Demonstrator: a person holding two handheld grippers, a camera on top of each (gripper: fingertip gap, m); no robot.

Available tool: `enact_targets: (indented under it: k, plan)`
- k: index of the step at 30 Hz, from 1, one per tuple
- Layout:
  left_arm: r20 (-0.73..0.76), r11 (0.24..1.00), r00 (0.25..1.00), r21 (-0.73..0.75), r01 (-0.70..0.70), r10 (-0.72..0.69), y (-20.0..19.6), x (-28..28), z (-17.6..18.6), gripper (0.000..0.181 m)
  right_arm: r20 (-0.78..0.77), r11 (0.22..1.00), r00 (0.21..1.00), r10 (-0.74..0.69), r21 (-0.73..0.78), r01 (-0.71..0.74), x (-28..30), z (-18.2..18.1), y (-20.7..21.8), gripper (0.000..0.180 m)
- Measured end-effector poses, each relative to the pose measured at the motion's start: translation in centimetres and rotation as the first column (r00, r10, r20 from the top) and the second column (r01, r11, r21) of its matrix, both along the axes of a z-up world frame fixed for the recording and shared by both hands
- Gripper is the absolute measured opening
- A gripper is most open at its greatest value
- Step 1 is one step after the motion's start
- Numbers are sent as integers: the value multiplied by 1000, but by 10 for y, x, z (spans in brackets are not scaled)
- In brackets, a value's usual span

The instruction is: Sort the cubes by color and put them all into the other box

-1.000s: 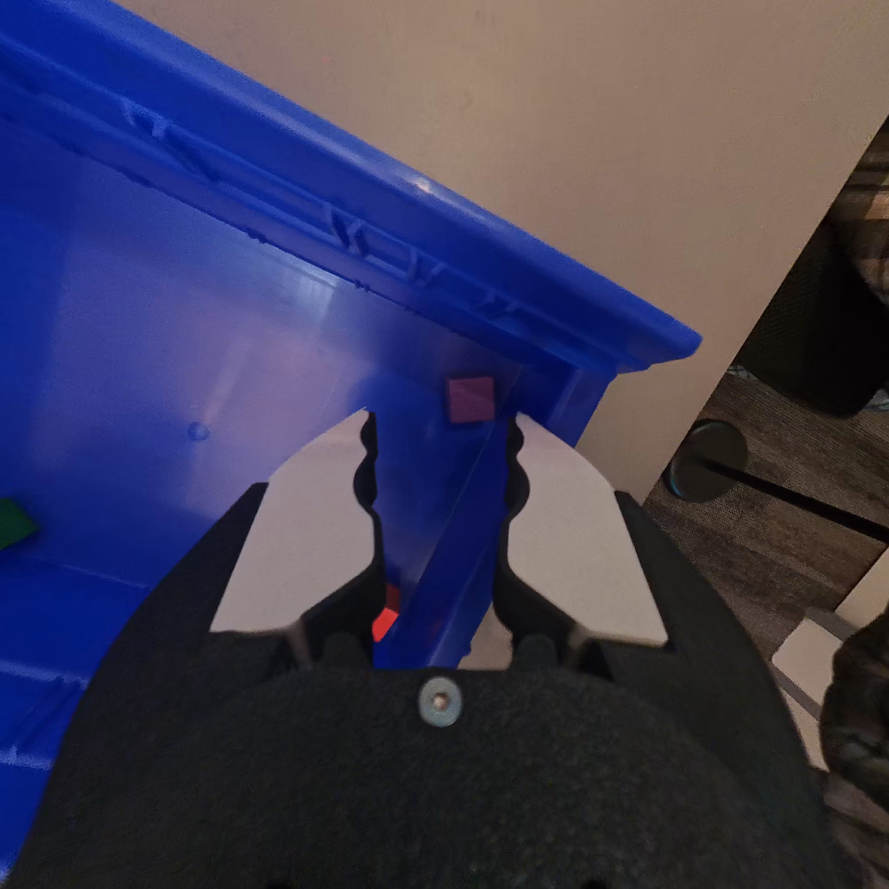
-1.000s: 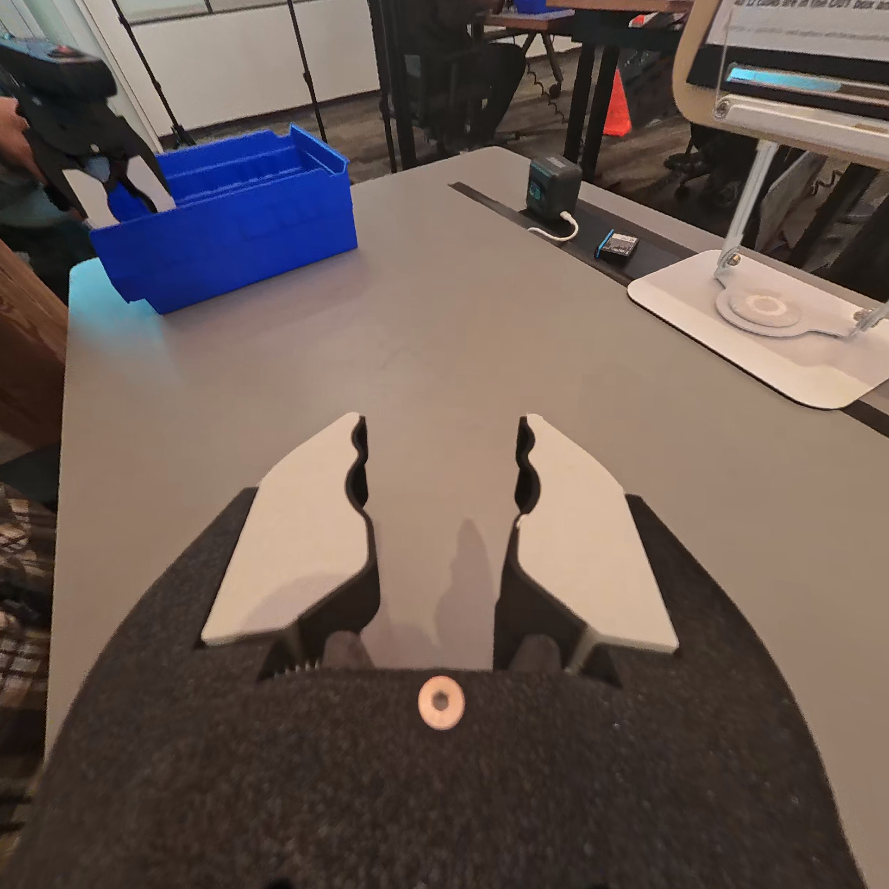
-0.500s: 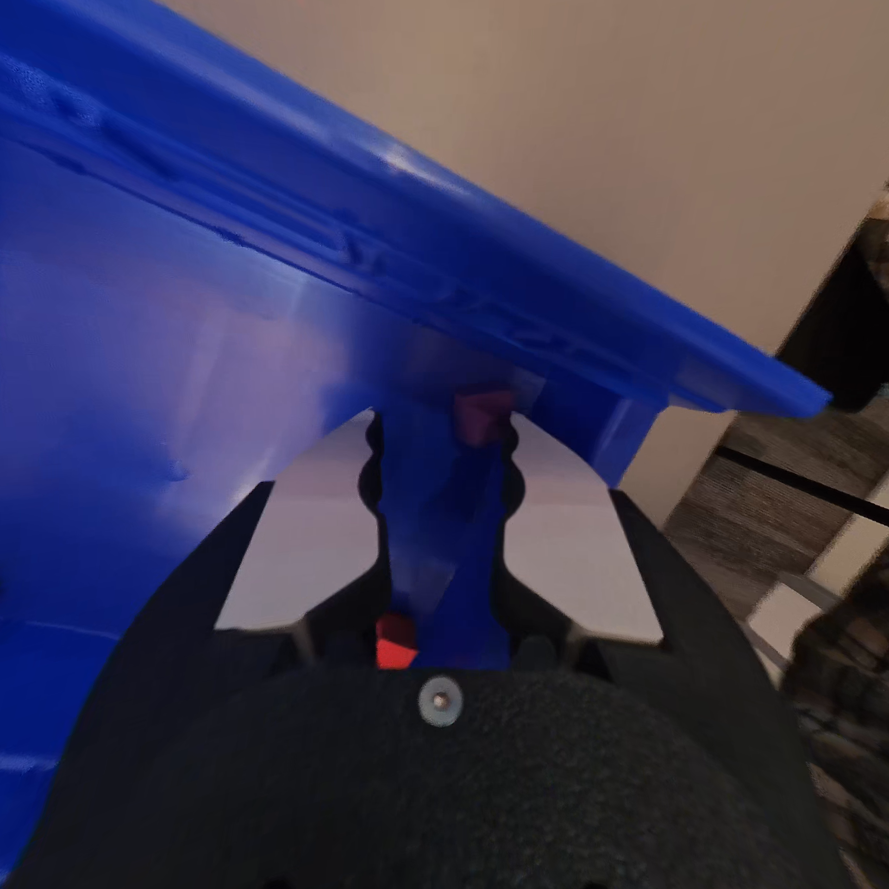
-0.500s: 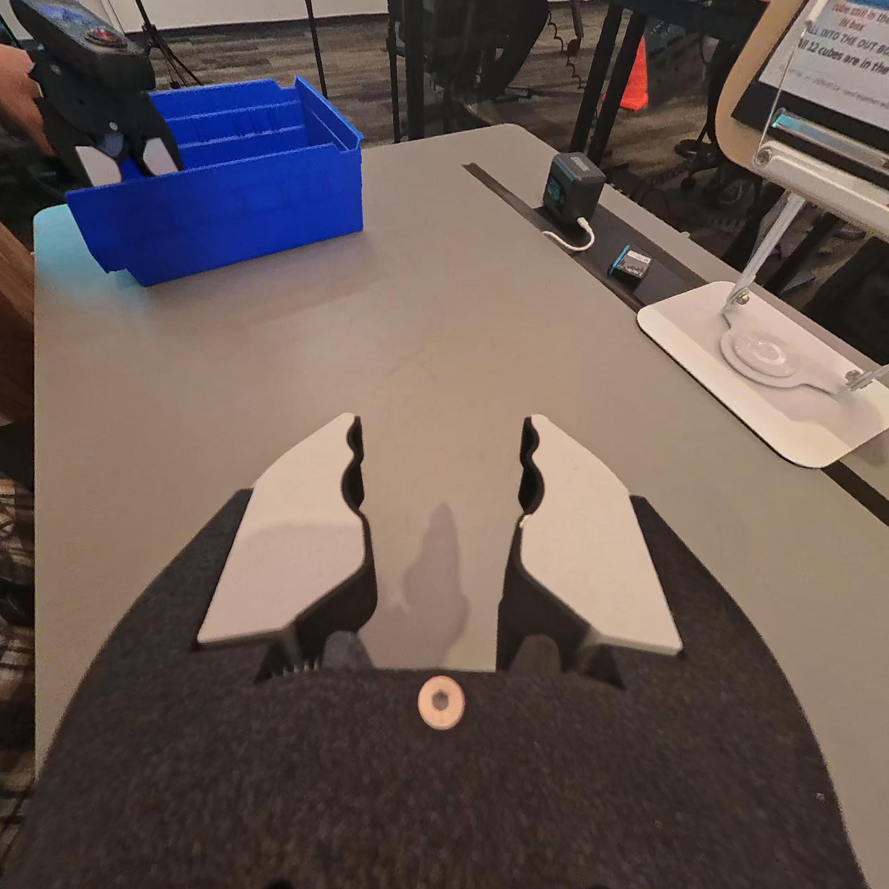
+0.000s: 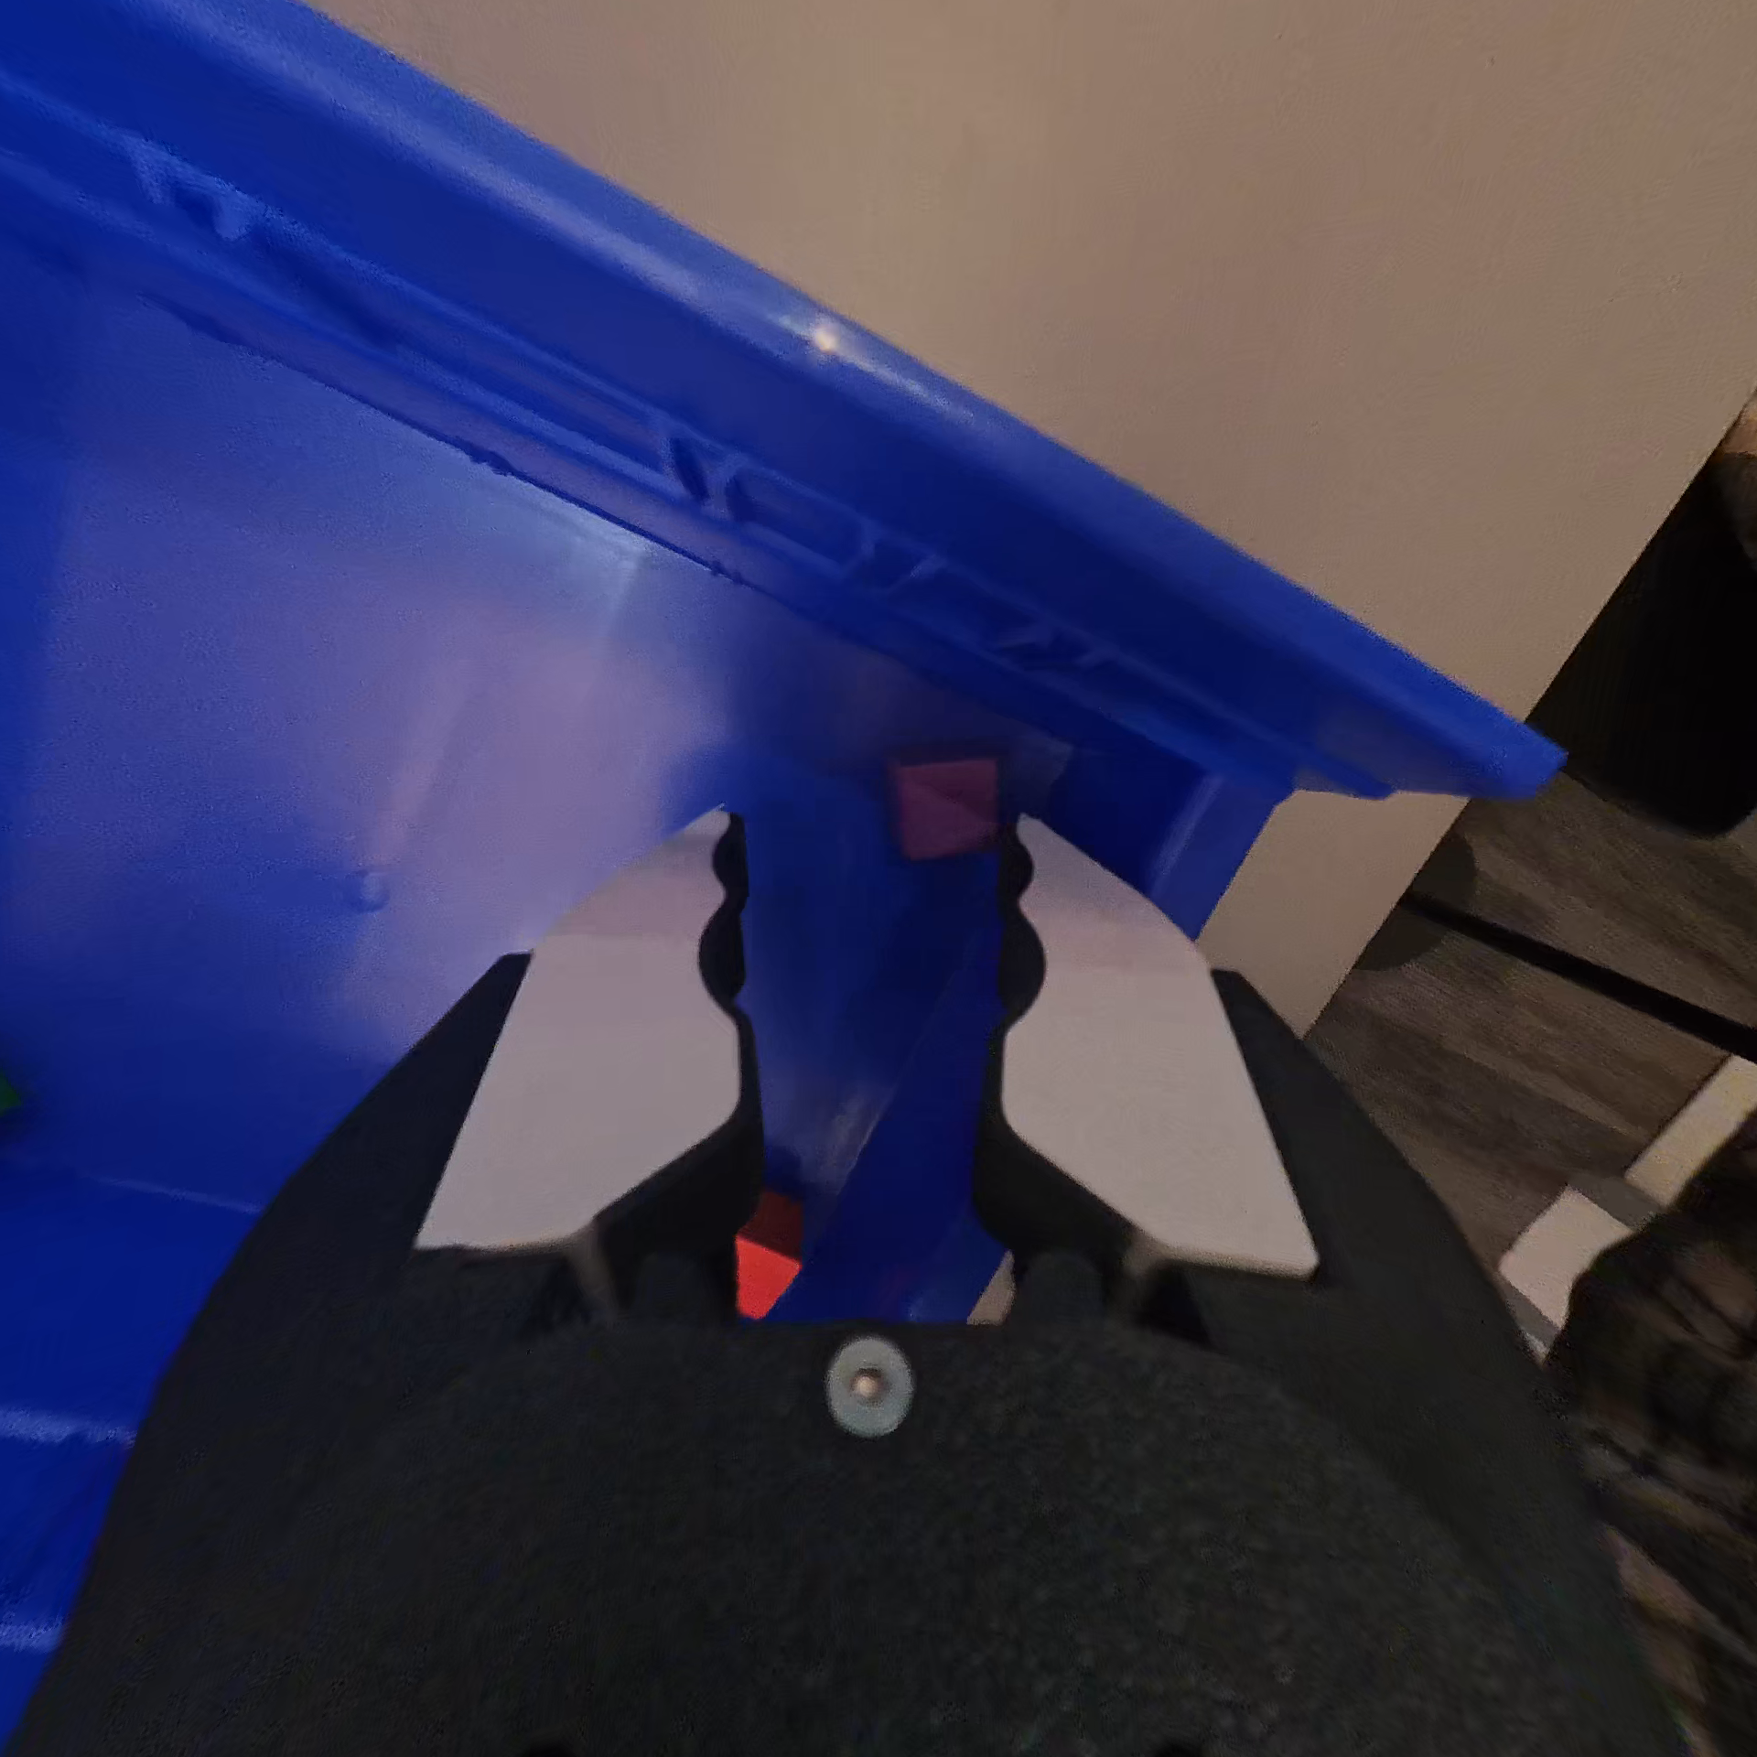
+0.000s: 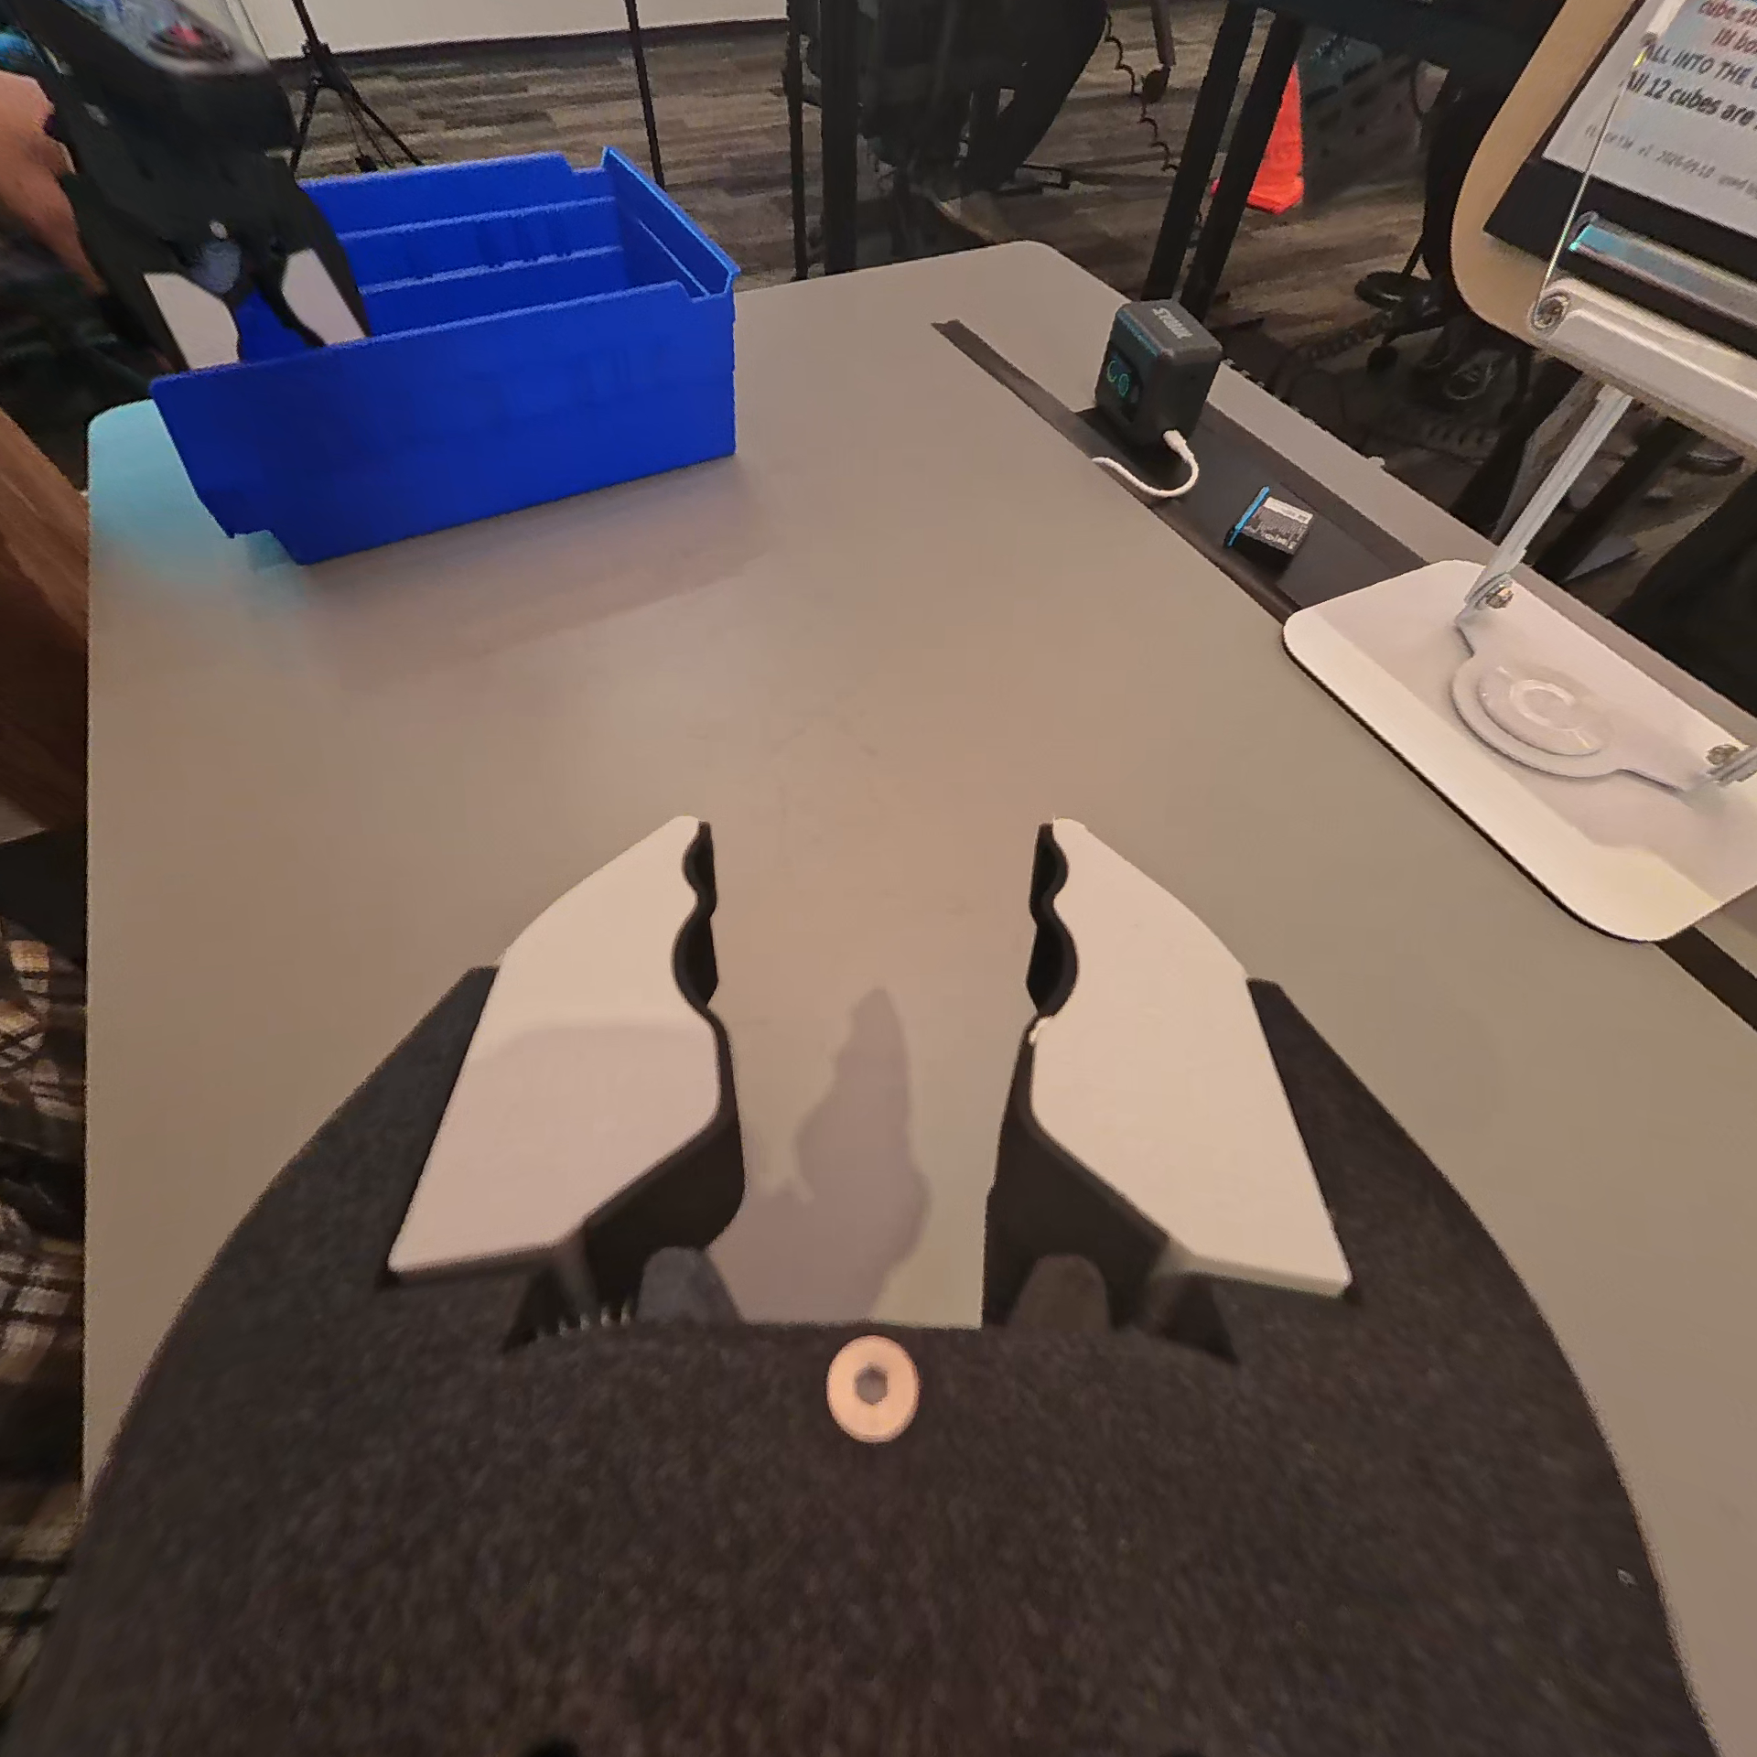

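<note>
a purple cube [image 5: 943, 797] sits on the floor of the blue box [image 5: 399, 608], tucked into the far corner of a narrow compartment, close against the end wall and just beside a divider [image 5: 936, 1122] that runs back toward the camera. a red cube [image 5: 763, 1253] lies in the same box on the near side, on the left of that divider and partly hidden by the gripper body, and a sliver of a green cube [image 5: 8, 1095] shows at the left edge of the left wrist view. the left gripper [image 5: 870, 837] hangs inside the box with its jaws spread and nothing between them, its tips just short of the purple cube. in the right wrist view the same box [image 6: 494, 418] stands at the far left corner of the grey table [image 6: 856, 666], the left gripper dipping into its near left end. the right gripper [image 6: 873, 837] hovers over bare table well apart from the box, jaws spread and empty. no second box is in view. the step in hand looks like the pick of the purple cube; the next move likely calls for easing the fingers forward to either side of the cube, with the right finger clearing the divider, before closing. the tight corner may make that a crowded grasp.
</note>
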State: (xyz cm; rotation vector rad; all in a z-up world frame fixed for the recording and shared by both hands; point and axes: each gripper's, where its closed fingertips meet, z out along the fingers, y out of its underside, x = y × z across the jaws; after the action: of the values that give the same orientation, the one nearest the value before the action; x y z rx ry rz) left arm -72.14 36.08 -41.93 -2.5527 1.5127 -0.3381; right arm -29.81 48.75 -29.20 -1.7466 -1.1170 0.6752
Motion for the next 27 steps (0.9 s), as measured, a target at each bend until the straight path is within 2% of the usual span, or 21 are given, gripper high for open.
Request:
enact_targets:
  k: [12, 18, 27]
  plan:
    - [-49, 988, 998, -144, -47, 41, -6, 3, -14, 49, -18, 1000, 1000, -10, 25, 10, 8, 7, -4, 64]
    - [-57, 987, 997, -152, -55, 47, -3, 3, -16, 49, -21, 1000, 1000, -15, 21, 15, 13, 6, -5, 64]
    - [-109, 993, 990, -67, -98, 90, 15, -16, -20, 44, -26, 999, 999, -19, 31, 20, 14, 9, -5, 64]
